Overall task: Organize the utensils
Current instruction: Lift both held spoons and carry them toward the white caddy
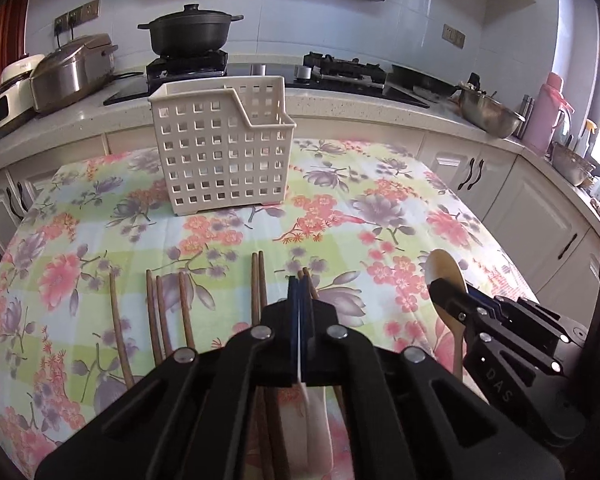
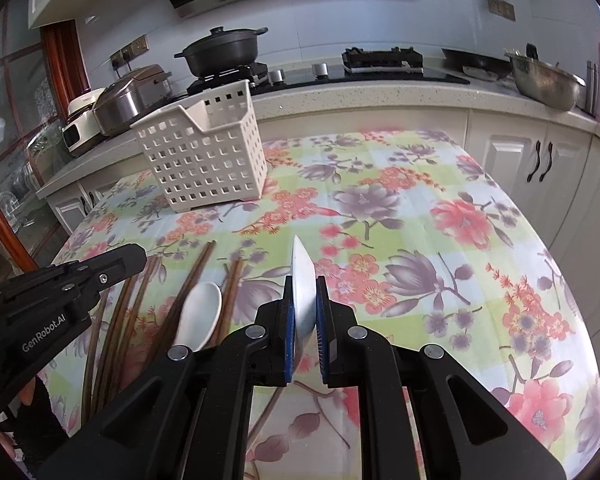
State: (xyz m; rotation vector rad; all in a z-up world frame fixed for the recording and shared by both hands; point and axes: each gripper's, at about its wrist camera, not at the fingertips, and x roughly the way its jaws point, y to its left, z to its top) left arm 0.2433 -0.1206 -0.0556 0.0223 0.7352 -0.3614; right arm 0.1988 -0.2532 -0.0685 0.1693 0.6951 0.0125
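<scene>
The left gripper (image 1: 299, 280) is closed on a thin white handle that runs down under it at the bottom centre of its view (apparently the white spoon (image 2: 201, 312) lying among the chopsticks (image 2: 120, 312) at lower left of the right view). The right gripper (image 2: 305, 300) clamps another spoon (image 2: 302, 280) edge-on at centre frame. The basket (image 1: 224, 148) stands upright on the floral cloth (image 1: 380, 208), upper centre, well apart from both.

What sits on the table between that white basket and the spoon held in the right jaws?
Nothing: only bare flowered tablecloth lies between the basket and the held spoon, seen in the right wrist view.
</scene>
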